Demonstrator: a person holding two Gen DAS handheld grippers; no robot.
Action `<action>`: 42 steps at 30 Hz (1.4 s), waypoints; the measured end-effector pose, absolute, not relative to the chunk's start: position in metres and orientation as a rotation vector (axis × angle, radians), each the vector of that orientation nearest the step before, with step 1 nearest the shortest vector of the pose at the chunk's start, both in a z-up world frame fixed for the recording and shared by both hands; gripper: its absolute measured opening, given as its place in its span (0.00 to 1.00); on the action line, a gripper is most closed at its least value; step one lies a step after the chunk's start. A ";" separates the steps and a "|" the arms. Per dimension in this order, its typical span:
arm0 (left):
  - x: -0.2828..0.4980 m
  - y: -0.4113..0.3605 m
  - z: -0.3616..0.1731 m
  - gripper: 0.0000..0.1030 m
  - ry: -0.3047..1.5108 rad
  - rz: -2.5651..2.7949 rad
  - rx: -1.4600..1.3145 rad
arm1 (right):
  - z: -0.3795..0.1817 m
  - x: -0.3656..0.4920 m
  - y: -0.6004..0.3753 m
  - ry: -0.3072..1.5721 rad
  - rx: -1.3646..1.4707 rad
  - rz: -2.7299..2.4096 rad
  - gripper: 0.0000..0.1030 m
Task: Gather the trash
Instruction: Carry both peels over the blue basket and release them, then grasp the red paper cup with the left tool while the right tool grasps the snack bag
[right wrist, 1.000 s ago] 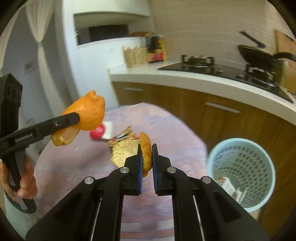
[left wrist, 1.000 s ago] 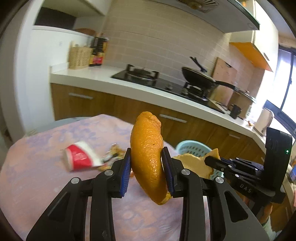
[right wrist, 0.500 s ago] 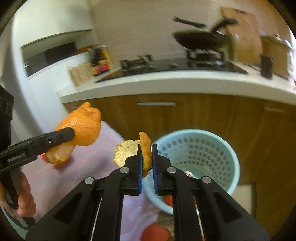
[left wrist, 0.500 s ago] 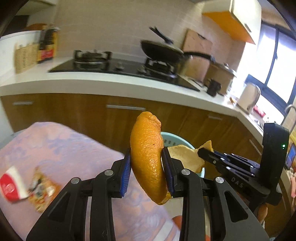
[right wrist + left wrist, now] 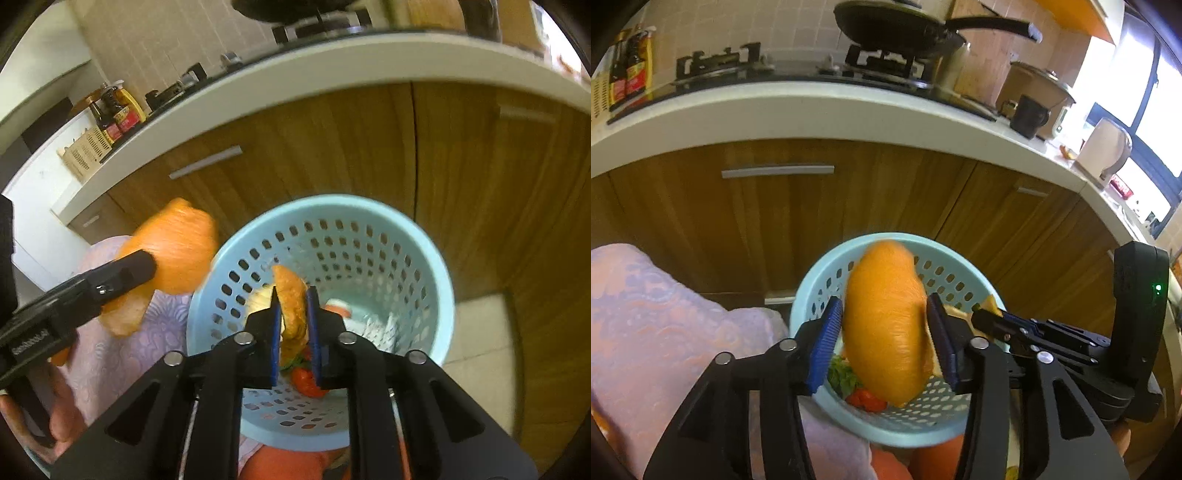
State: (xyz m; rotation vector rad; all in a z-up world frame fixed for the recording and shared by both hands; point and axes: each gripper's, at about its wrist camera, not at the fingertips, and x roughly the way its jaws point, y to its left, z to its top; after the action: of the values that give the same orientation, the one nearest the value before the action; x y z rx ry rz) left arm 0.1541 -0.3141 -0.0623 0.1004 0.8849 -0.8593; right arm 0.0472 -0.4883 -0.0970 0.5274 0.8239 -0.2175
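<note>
orange peel (image 5: 882, 325) loose between opening left gripper (image 5: 884, 339), over blue basket (image 5: 812, 291)

No legible txt anywhere.

floor (image 5: 476, 332): tiled | on it: blue basket (image 5: 439, 280), upright, beside cabinets

Wooden cabinets (image 5: 798, 206), seemingly tiled wall (image 5: 738, 26)
</note>
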 end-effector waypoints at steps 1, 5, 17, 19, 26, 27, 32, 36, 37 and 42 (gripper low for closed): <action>0.156 -0.316 -0.064 0.50 0.892 -0.862 0.099 | -0.099 0.048 -0.492 0.827 0.531 -0.223 0.19; 0.157 -0.321 -0.067 0.53 0.901 -0.858 0.105 | -0.099 0.043 -0.500 0.814 0.555 -0.225 0.26; 0.124 -0.286 -0.028 0.60 0.804 -0.856 0.081 | -0.058 0.026 -0.474 0.747 0.508 -0.205 0.38; 0.115 -0.271 -0.015 0.61 0.769 -0.854 0.065 | -0.047 0.021 -0.462 0.726 0.485 -0.198 0.40; 0.089 -0.212 0.027 0.65 0.659 -0.814 0.020 | -0.007 0.011 -0.402 0.660 0.368 -0.134 0.43; 0.086 -0.205 0.030 0.66 0.648 -0.808 0.014 | -0.004 0.010 -0.395 0.656 0.353 -0.128 0.44; 0.070 -0.143 0.055 0.71 0.567 -0.738 -0.041 | 0.012 0.013 -0.341 0.636 0.275 -0.056 0.48; 0.064 -0.096 0.063 0.72 0.531 -0.674 -0.077 | 0.014 0.021 -0.300 0.647 0.218 -0.002 0.50; 0.064 -0.086 0.064 0.72 0.526 -0.661 -0.088 | 0.013 0.022 -0.291 0.652 0.204 0.008 0.50; 0.063 -0.030 0.061 0.73 0.501 -0.554 -0.131 | 0.009 0.031 -0.247 0.662 0.143 0.065 0.51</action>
State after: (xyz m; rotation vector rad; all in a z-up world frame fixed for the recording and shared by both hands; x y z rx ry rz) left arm 0.0632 -0.0305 0.0608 -0.1313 0.5008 -0.5542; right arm 0.0308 -0.2475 0.0094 0.1433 0.6623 0.0652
